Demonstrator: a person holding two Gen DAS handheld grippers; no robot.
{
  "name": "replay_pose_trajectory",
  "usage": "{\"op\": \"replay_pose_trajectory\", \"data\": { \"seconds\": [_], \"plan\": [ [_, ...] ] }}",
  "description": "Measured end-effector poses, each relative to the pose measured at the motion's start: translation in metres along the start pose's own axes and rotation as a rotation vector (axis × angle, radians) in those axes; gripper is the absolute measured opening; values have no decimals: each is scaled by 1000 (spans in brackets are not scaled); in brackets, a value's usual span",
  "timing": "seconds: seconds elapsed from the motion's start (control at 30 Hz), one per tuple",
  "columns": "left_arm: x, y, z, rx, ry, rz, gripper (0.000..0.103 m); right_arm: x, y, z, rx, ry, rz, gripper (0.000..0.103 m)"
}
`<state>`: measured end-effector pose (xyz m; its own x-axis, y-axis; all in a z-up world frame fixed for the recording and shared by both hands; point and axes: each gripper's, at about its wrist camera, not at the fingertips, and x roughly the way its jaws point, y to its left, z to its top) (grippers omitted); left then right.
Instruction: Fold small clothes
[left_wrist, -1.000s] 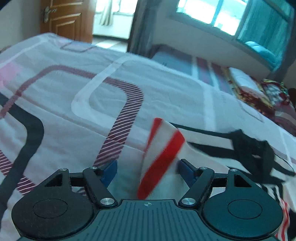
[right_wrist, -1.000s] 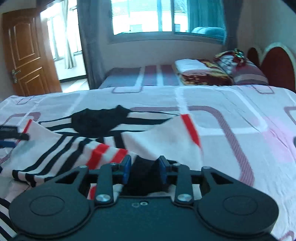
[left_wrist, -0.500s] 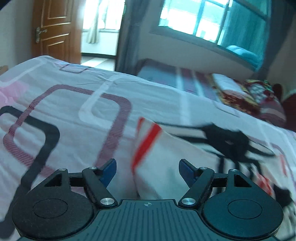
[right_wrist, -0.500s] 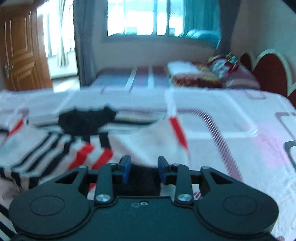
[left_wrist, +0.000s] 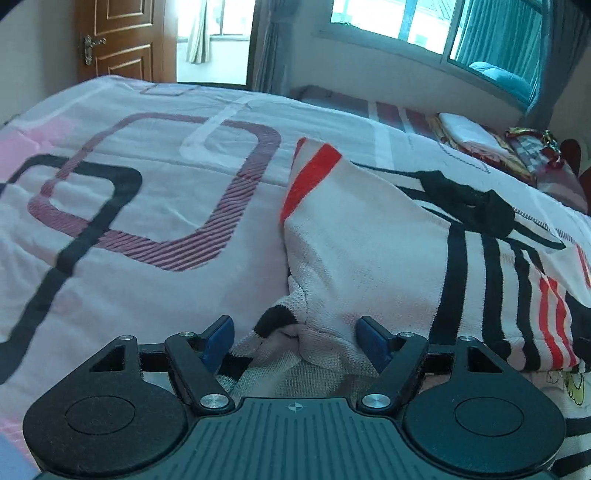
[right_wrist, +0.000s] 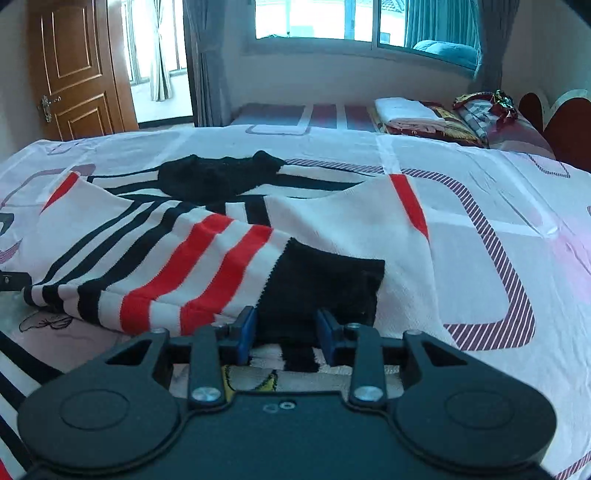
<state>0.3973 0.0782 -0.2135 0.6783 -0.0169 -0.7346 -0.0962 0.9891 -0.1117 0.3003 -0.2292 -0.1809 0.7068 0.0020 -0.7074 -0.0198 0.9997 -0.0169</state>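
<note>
Mid-fold: striped sweater (right_wrist: 207, 243) on the bedspread (left_wrist: 140, 266), both grippers at its near edge.

Right gripper (right_wrist: 284, 334) pinches the black cuff; left gripper (left_wrist: 295, 341) spread, bunched knit between untouched pads. Risk: one-sided hold skews the fold.

1. The striped sweater (left_wrist: 369, 258) runs under the left gripper (left_wrist: 295, 339) body; its near hem is hidden.
2. The yellow print (right_wrist: 251, 380) under the right gripper (right_wrist: 284, 332) is mostly covered and unreadable.
3. Whether the right gripper's pads press the black cuff (right_wrist: 321, 288) cannot be told.
4. The bedspread (left_wrist: 129, 280) blurs toward the left edge.
</note>
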Motion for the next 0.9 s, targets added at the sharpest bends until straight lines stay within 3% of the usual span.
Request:
{"op": "replay_pose_trajectory", "data": {
  "seconds": [0.3, 0.4, 0.53, 0.77, 0.87, 0.9],
  "plan": [
    [-64, -20, -20, 88, -71, -67, 74, -59, -1, -7, 55, -40, 102, 38],
    [-66, -41, -7, 92, -86, -115, 74, -63, 9, -8, 3, -39, 120, 38],
    [-44, -73, 15, 92, -60, -153, 74, -51, 11, 9, -9, -53, 121, 38],
    [14, -111, 24, 138, -54, -76, 74, 5, 17, 33, -1, -31, 102, 38],
    [33, -110, 23, 187, -75, -4, 74, 31, 26, 43, -25, -26, 102, 39],
    [34, -103, 23, 159, -75, -27, 74, 38, 28, 44, -51, -26, 83, 39]
  ]
}}
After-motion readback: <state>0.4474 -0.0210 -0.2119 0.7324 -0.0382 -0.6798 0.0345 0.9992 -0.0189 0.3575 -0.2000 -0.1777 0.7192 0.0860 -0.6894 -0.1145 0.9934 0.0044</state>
